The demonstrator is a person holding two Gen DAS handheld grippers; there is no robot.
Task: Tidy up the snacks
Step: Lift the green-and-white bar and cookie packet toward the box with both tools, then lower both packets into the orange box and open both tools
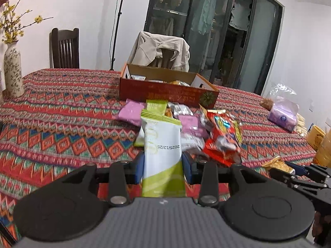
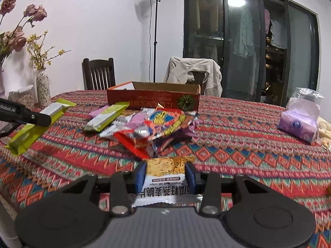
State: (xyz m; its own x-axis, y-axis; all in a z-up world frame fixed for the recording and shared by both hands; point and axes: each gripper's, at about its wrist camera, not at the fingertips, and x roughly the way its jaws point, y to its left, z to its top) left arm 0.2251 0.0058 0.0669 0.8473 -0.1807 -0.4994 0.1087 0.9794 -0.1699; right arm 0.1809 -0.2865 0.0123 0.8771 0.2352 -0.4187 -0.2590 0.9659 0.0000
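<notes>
Two grips confirmed: left gripper (image 1: 162,161) jaws clamp green-white packet (image 1: 163,150); right gripper (image 2: 166,175) jaws clamp oat crisp packet (image 2: 165,175).

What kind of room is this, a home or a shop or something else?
Most likely a home dining room. A table with a patterned cloth has a wooden chair behind it, a jacket hangs over another chair, and clothes on a rail show behind the glass doors.

Home dining room, patterned tablecloth (image 1: 62,107), wooden chair (image 1: 65,47), flower vase (image 1: 13,72)
</notes>
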